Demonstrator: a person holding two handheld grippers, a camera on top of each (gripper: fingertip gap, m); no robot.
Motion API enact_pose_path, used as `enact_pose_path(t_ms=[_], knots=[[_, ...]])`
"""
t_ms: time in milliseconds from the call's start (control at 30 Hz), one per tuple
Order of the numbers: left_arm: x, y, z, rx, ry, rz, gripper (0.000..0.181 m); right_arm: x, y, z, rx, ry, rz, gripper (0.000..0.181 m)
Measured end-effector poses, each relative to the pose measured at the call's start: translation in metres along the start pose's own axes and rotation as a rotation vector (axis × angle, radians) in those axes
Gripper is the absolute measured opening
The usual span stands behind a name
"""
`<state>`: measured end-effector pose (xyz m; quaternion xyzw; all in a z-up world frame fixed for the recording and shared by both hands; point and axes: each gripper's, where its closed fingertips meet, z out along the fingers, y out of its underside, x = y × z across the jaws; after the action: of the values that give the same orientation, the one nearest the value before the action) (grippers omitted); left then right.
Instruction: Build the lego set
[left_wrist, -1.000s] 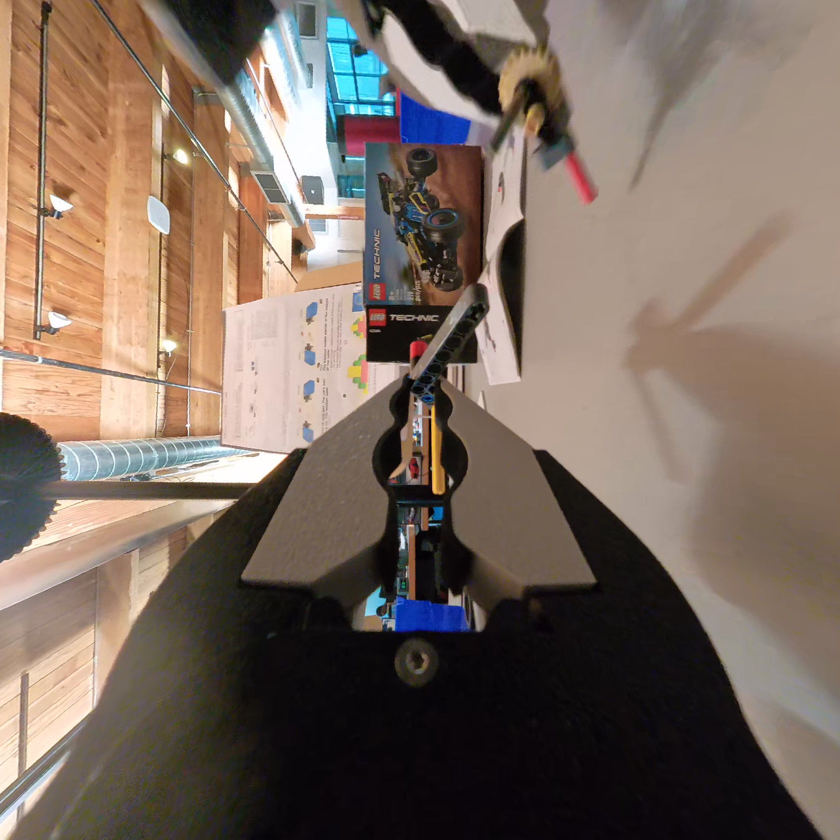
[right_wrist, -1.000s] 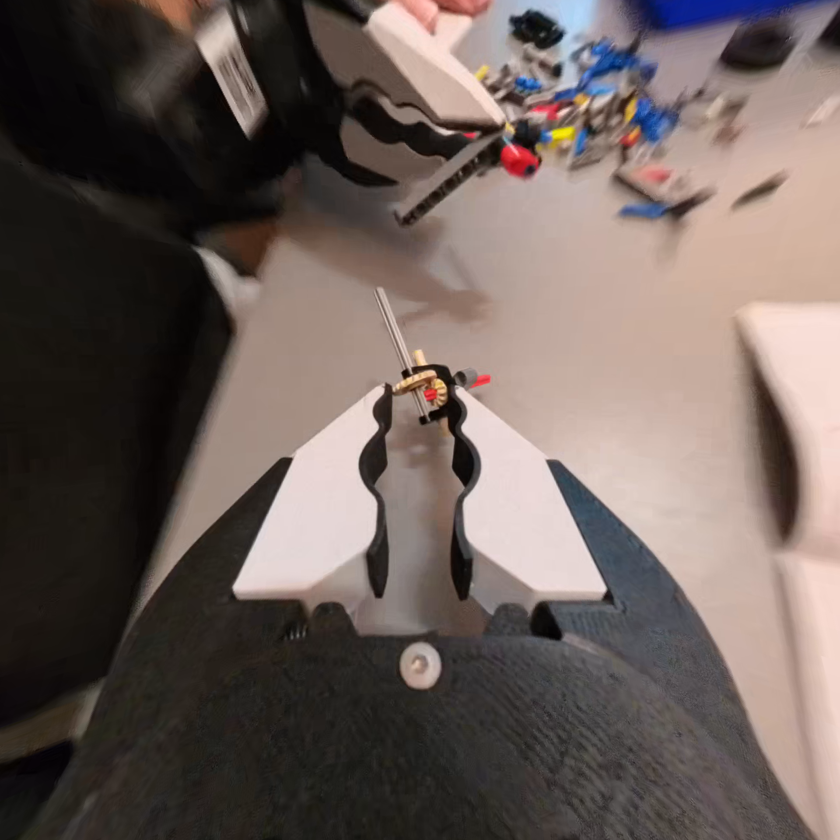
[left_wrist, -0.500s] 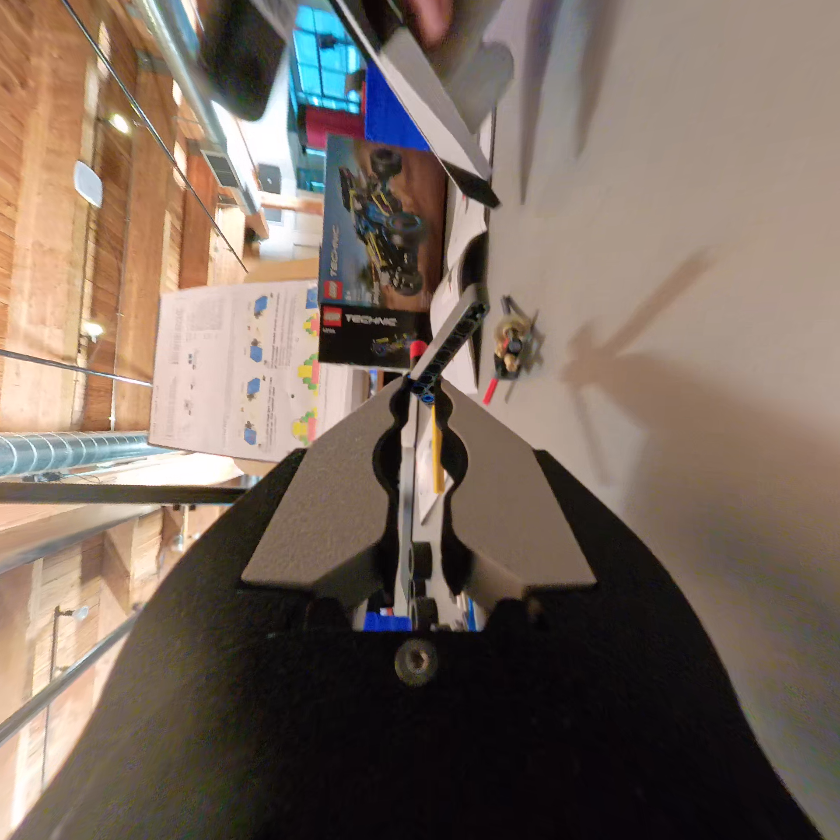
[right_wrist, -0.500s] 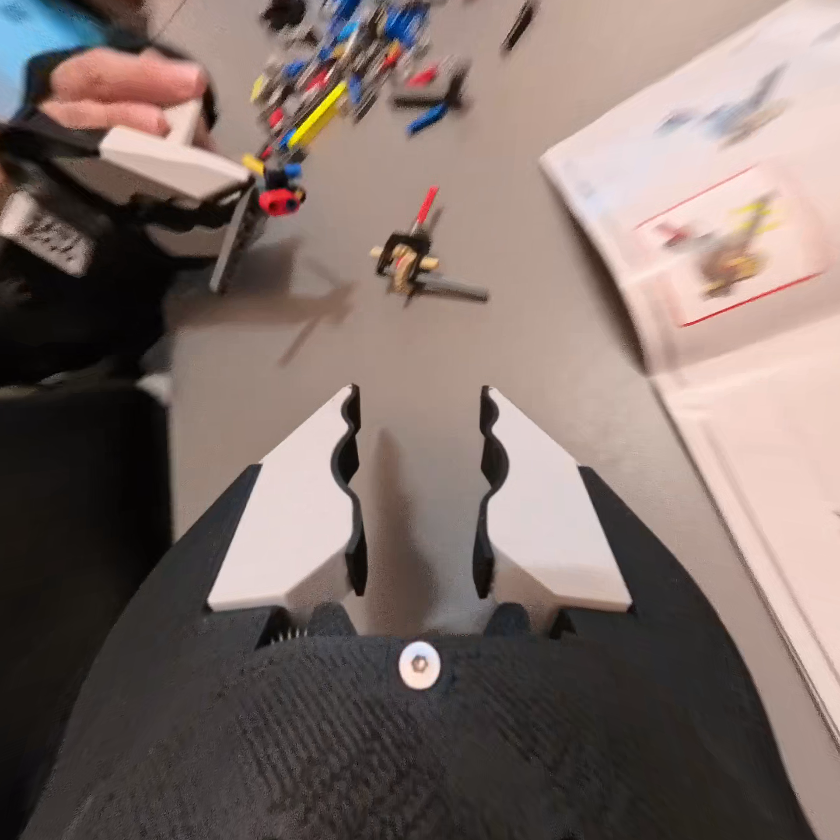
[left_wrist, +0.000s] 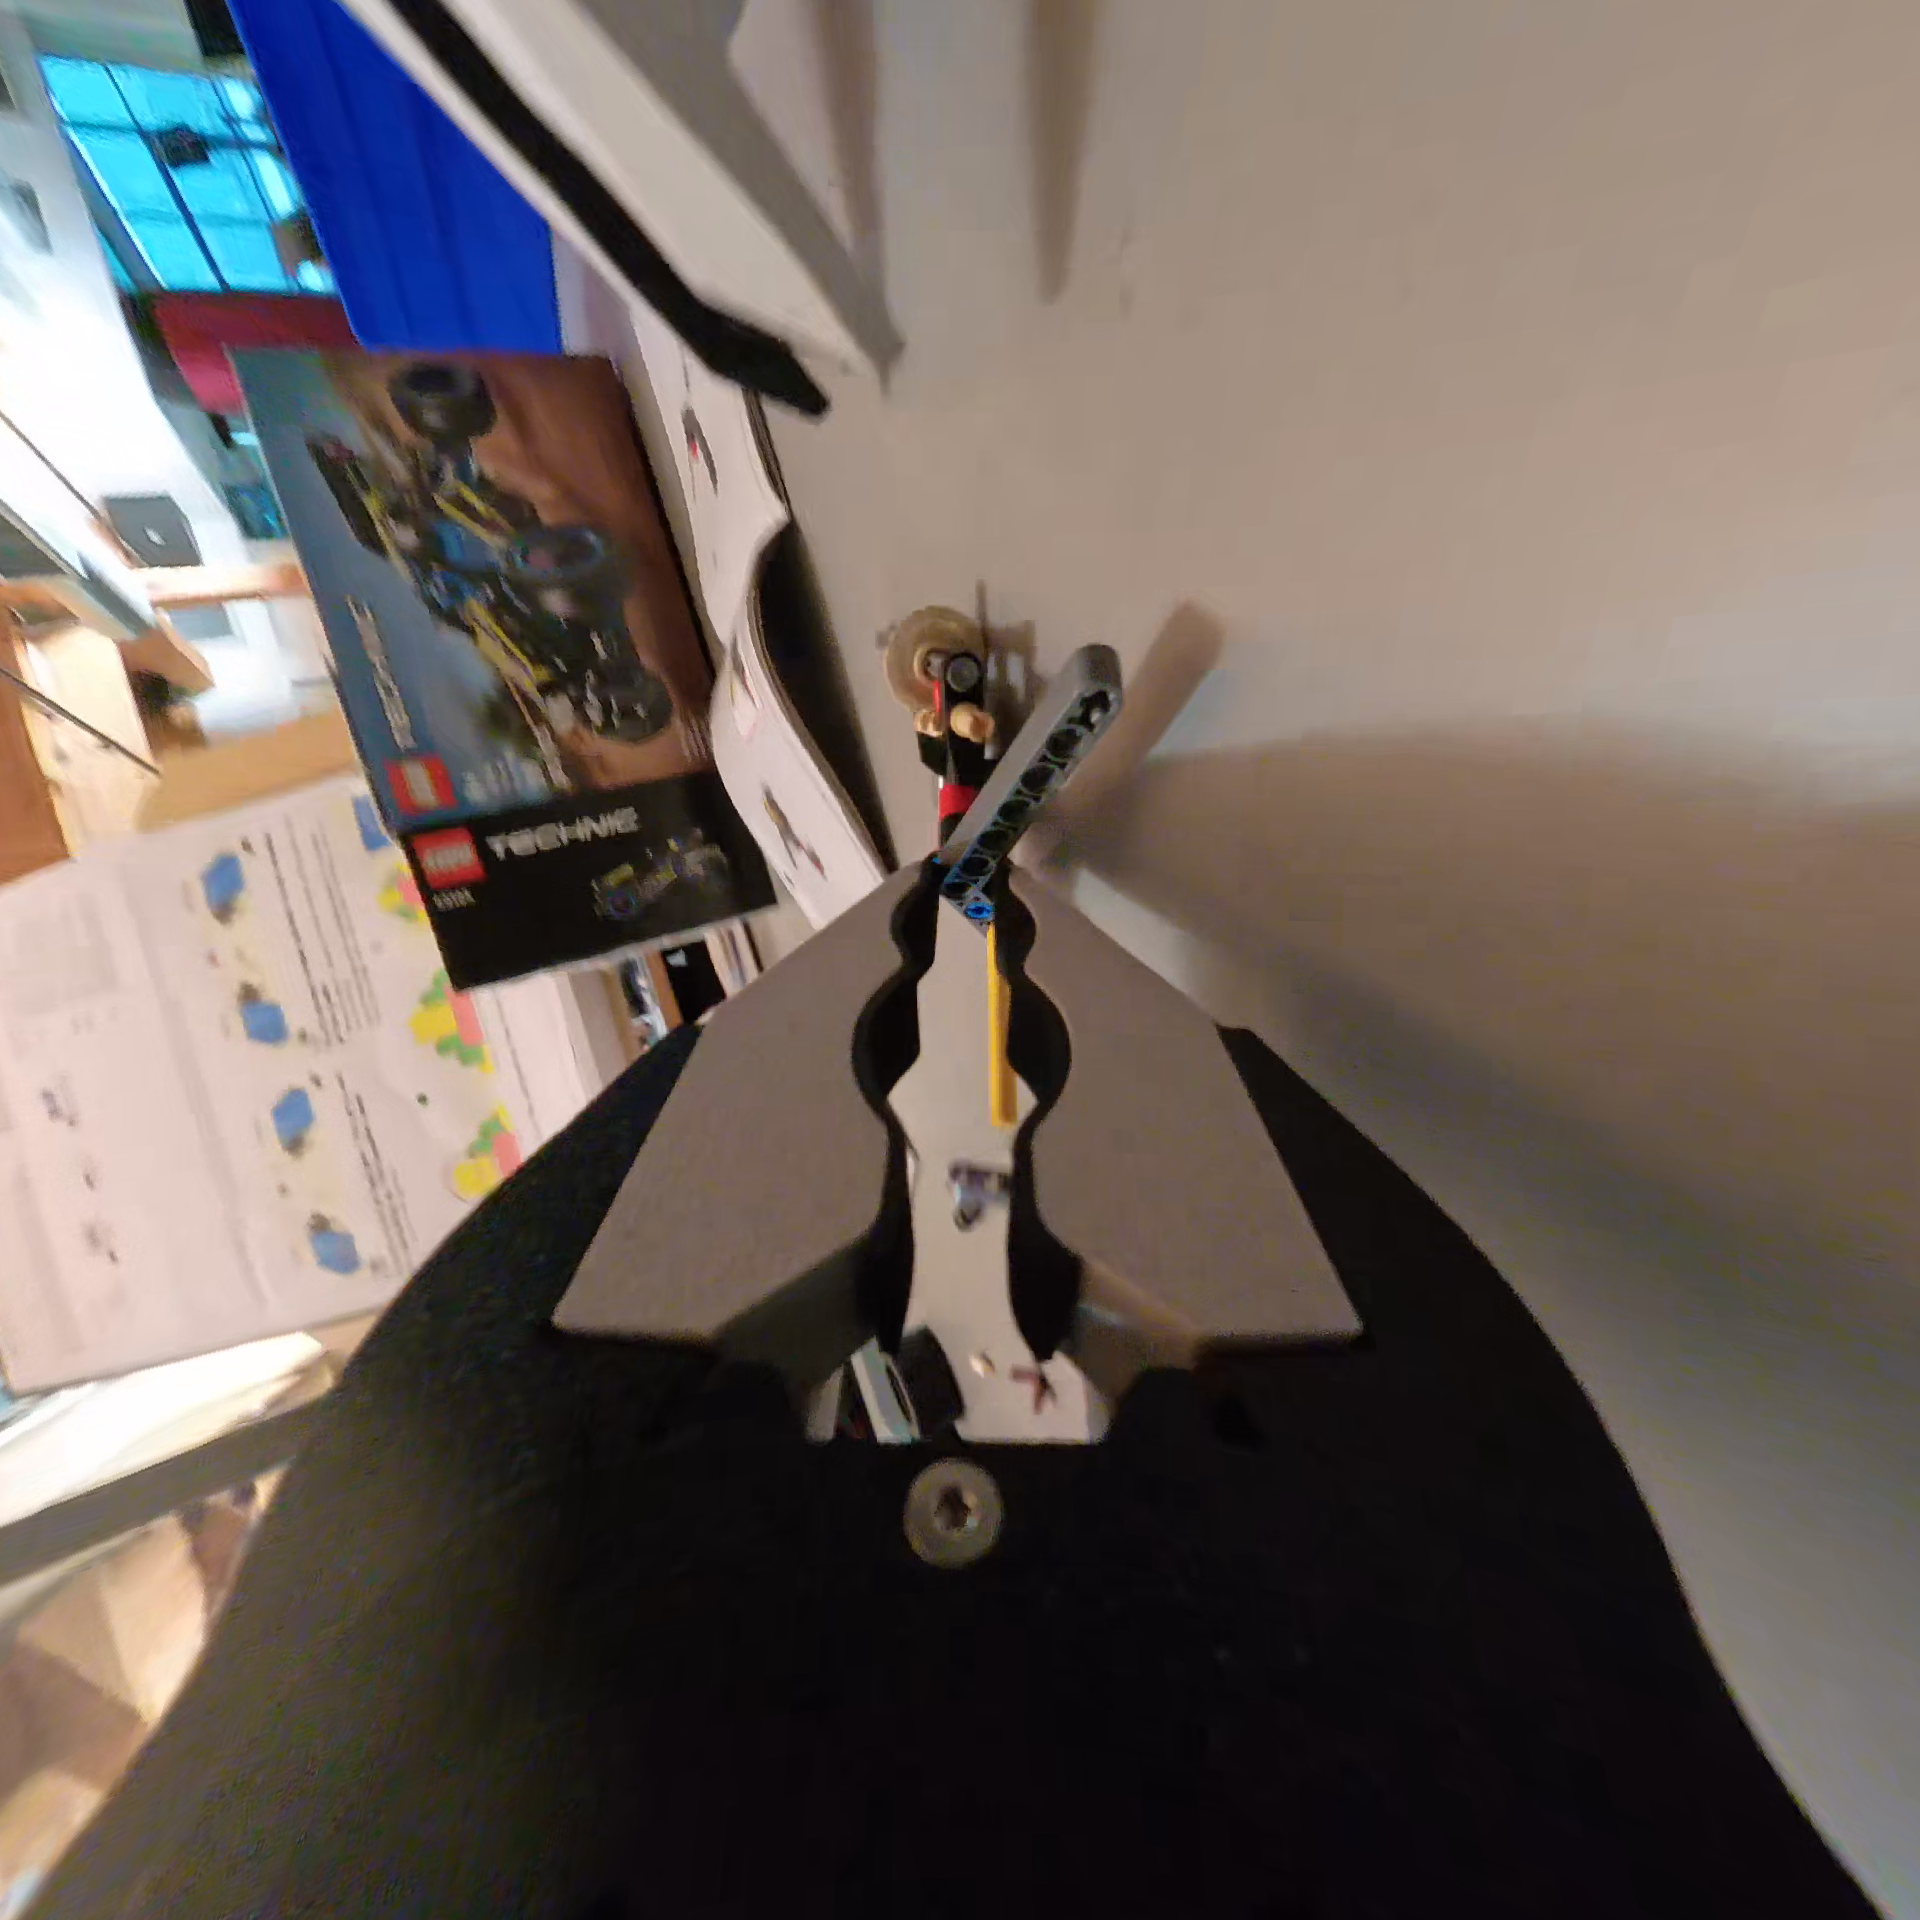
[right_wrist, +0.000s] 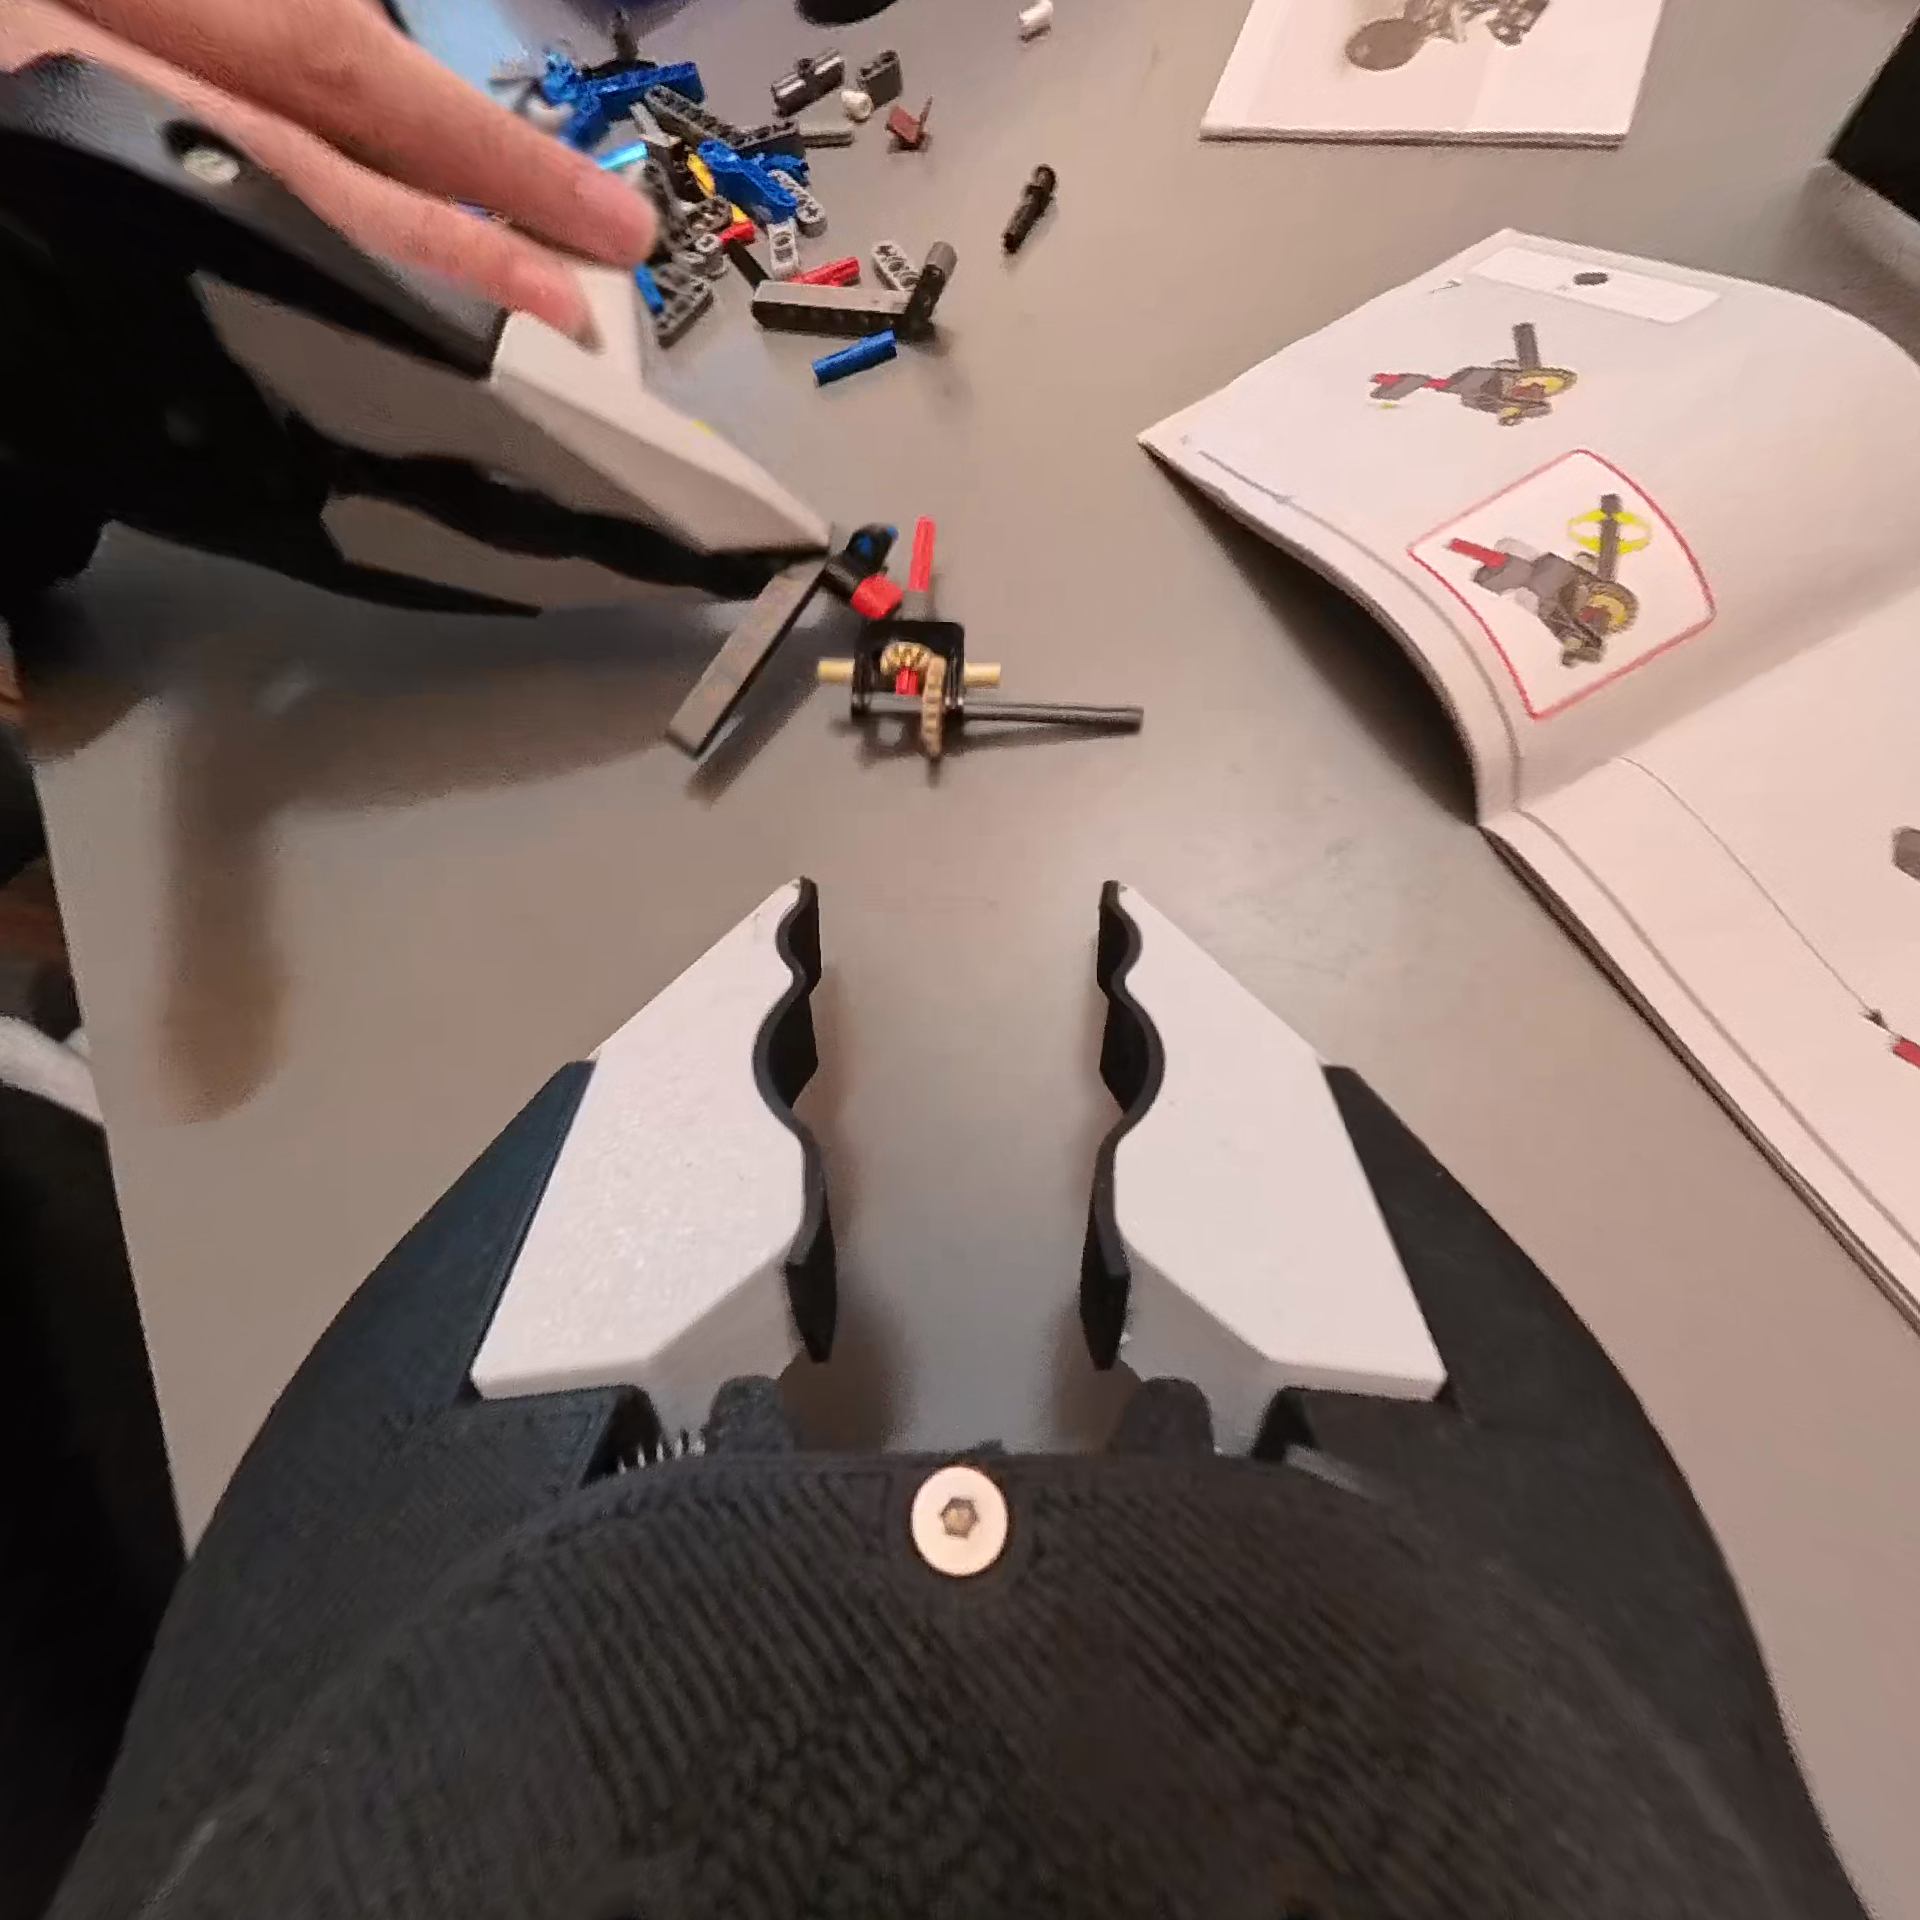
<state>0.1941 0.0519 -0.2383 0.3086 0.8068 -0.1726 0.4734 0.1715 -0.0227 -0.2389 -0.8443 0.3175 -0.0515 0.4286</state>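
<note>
Since one second ago the right gripper (right_wrist: 958, 904) has let go the gear assembly (right_wrist: 920, 686); its fingers are spread and empty. Farther, the assembly lies mid-tabletop, and the left gripper (left_wrist: 961, 883) pinches a grey beam (left_wrist: 1034, 769) beside it, probably for joining.

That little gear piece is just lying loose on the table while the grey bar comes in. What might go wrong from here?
1. The left gripper pinches the grey beam only at one end, so it may pivot or slip if pushed.
2. The gear assembly lies free on the table, with the right gripper open and short of it; a nudge from the beam would probably slide it.
3. Its thin black axle sticks out sideways and could catch.
</note>
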Motion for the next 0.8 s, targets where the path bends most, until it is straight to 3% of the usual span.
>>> enact_pose_path(t_ms=[133, 233, 333, 433, 500, 533, 567, 633, 800], knots=[[-0.012, -0.049, 0.007, 0.081, -0.066, 0.031, 0.007, 0.012, 0.004, -0.02, 0.012, 0.038, 0.011, 0.057], [-0.024, -0.064, 0.003, 0.122, -0.111, -0.029, 0.007, 0.019, 0.005, -0.034, 0.046, 0.059, 0.002, 0.058], [-0.039, -0.05, -0.005, 0.111, -0.147, -0.124, 0.007, 0.012, 0.004, -0.028, 0.089, 0.047, 0.05, 0.057], [-0.047, -0.015, -0.008, 0.015, -0.184, -0.169, 0.007, 0.014, -0.004, -0.011, 0.169, 0.158, 0.105, 0.052], [-0.048, 0.001, -0.013, -0.027, -0.194, -0.19, 0.007, 0.012, -0.009, -0.005, 0.169, 0.203, 0.111, 0.057], [-0.047, 0.005, -0.015, -0.039, -0.193, -0.202, 0.007, 0.008, -0.01, -0.001, 0.156, 0.197, 0.104, 0.05], [-0.045, 0.008, -0.017, -0.047, -0.194, -0.206, 0.007, 0.005, -0.006, 0.004, 0.113, 0.194, 0.092, 0.045], [-0.04, 0.01, -0.019, -0.06, -0.189, -0.195, 0.007, 0.01, -0.001, 0.012, 0.065, 0.241, 0.095, 0.054], [-0.031, 0.007, -0.018, -0.064, -0.185, -0.188, 0.007, 0.025, 0.005, 0.013, -0.006, 0.346, 0.015, 0.049]])
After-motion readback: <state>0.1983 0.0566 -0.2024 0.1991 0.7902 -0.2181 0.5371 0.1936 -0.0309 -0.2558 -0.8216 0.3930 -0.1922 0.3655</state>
